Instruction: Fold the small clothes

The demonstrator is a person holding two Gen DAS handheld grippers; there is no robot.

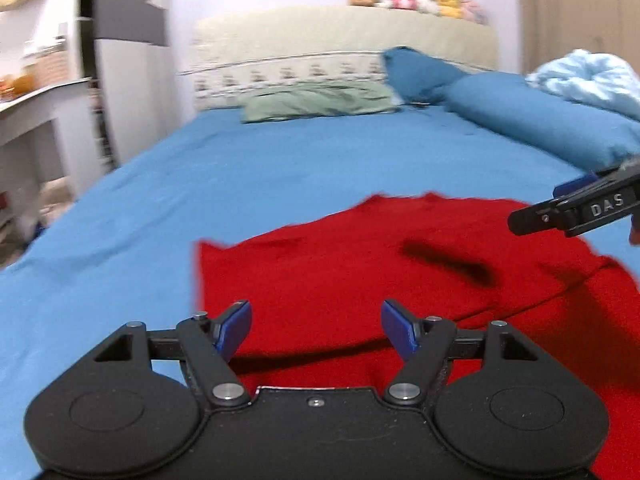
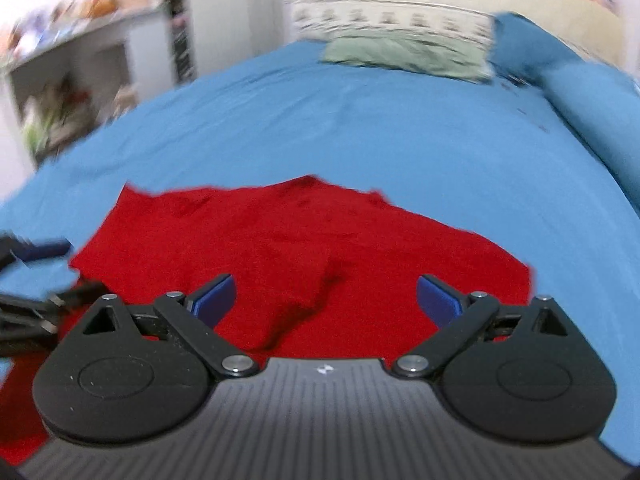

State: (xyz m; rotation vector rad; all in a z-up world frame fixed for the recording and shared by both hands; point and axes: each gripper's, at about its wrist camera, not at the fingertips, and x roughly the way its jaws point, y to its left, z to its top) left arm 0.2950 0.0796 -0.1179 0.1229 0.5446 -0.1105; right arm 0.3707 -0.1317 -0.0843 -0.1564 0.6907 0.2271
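While spread on bed [image 1: 280,168], red garment [image 1: 360,272] looks soft, light, limp; best pinched at edge corners. Left tongs [image 1: 316,328], right tongs [image 2: 325,298] agape, empty.

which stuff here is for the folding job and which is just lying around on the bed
For the job:
red garment, spread on the blue sheet
left gripper, jaws open
right gripper, jaws open

Just lying about:
green pillow
blue bolster
light blue blanket
plush toys
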